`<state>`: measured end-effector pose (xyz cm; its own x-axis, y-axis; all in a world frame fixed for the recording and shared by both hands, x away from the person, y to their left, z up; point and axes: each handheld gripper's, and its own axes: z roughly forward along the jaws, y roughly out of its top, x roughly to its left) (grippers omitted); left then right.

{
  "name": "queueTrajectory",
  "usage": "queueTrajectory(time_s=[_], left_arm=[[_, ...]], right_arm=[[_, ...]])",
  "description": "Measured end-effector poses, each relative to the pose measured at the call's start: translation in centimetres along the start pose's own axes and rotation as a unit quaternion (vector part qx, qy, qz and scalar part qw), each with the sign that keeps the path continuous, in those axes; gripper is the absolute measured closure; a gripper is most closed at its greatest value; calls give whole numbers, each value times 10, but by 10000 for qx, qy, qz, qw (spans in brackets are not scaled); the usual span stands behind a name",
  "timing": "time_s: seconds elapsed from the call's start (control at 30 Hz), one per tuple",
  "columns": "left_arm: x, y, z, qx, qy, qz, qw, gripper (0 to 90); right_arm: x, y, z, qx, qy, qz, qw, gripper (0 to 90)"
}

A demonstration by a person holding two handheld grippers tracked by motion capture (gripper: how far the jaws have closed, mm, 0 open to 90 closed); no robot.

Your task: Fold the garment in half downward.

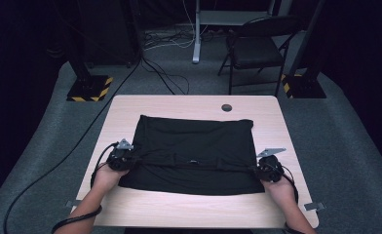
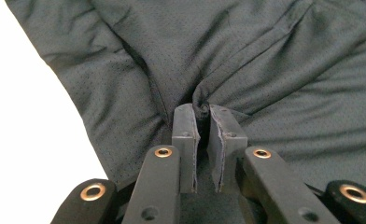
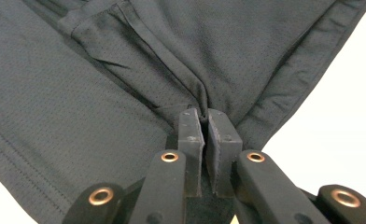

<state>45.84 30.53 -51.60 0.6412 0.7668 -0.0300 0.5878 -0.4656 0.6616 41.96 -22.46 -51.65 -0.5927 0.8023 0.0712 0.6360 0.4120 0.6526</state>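
Note:
A black mesh garment [image 1: 194, 146] lies spread over the middle of the light wooden table [image 1: 130, 105], with a fold running across its near half. At the cloth's left edge my left gripper [image 1: 130, 158] is shut on a pinch of the fabric. In the left gripper view the pads [image 2: 186, 130] clamp a bunched ridge of the garment [image 2: 265, 60], with wrinkles fanning out from it. My right gripper [image 1: 255, 168] is shut on the cloth's right edge. In the right gripper view the pads [image 3: 190, 133] grip a fold of the garment [image 3: 102, 93] beside its hemmed border.
A round cable hole [image 1: 226, 107] sits near the table's far edge. Beyond the table stand a black folding chair [image 1: 255, 48], a desk leg [image 1: 197, 34] and two stand bases [image 1: 89, 87] with yellow-black tape. Cables run across the grey floor on the left.

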Motion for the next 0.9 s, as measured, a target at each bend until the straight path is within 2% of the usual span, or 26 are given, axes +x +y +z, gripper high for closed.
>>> queueTrajectory(time_s=[0.13,0.23,0.37,0.53,0.67,0.77,0.8,0.83,0.9], left_arm=[[8,10,9,-38,126,-106,9999,810],[12,14,11,-48,139,-187,9997,810],[14,16,13,-58,147,-238,9996,810],[14,18,13,0,145,-204,9997,809],[14,22,11,85,78,-166,9998,817],[12,32,-7,-36,-58,-7,10000,827],[12,32,-7,-36,-58,-7,10000,828],[11,35,-13,-102,-87,38,9999,829],[8,47,-34,-320,-157,155,9992,830]], right_arm=[[-6,12,10,-70,-204,46,9998,852],[-10,17,14,-77,-248,97,9996,852],[-12,21,16,-69,-257,105,9996,852],[-13,22,17,-71,-264,142,9995,852],[-17,26,13,-92,-123,225,9996,857],[-16,38,-3,-292,-38,131,9995,859],[-16,38,-3,-292,-38,131,9995,859],[-14,46,-16,-382,-47,2,9993,860],[-12,55,-28,-516,-47,-91,9986,860]])
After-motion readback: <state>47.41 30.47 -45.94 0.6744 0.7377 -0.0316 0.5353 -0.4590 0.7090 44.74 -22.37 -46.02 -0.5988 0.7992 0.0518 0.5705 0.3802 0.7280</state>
